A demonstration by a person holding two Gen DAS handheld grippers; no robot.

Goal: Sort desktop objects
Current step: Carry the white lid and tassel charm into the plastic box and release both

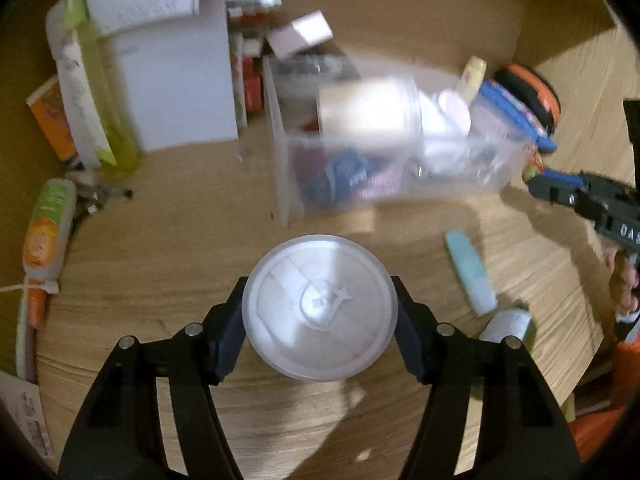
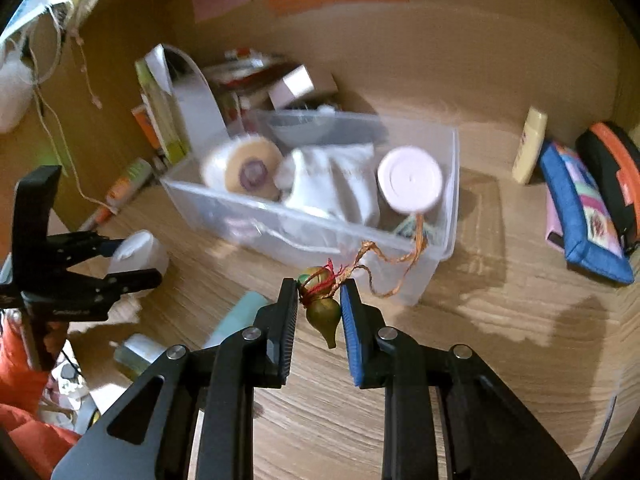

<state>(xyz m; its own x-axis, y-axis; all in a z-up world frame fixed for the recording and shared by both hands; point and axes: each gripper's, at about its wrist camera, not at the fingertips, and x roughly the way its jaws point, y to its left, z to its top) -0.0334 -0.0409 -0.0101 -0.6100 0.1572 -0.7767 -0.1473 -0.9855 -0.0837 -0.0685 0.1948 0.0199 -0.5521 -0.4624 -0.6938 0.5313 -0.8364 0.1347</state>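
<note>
A white round jar (image 1: 320,312) fills the space between my left gripper's (image 1: 319,280) two fingers, and both pads press on its sides above the wooden desk. From the right wrist view the same left gripper (image 2: 128,262) shows at the left with the jar (image 2: 138,252) in it. My right gripper (image 2: 320,300) is shut on a small olive gourd charm (image 2: 322,316); its red and orange cord trails up to the clear plastic bin (image 2: 280,220). The bin holds a tape roll (image 2: 244,172), a white cloth bag (image 2: 336,184) and a white-lidded jar (image 2: 410,180).
A teal tube (image 1: 472,276) and a small bottle (image 1: 508,324) lie on the desk to the right of the jar. Books and a white box (image 1: 176,80) stand at the back left. A blue pencil case (image 2: 580,208) and a cream bottle (image 2: 530,144) sit right of the bin.
</note>
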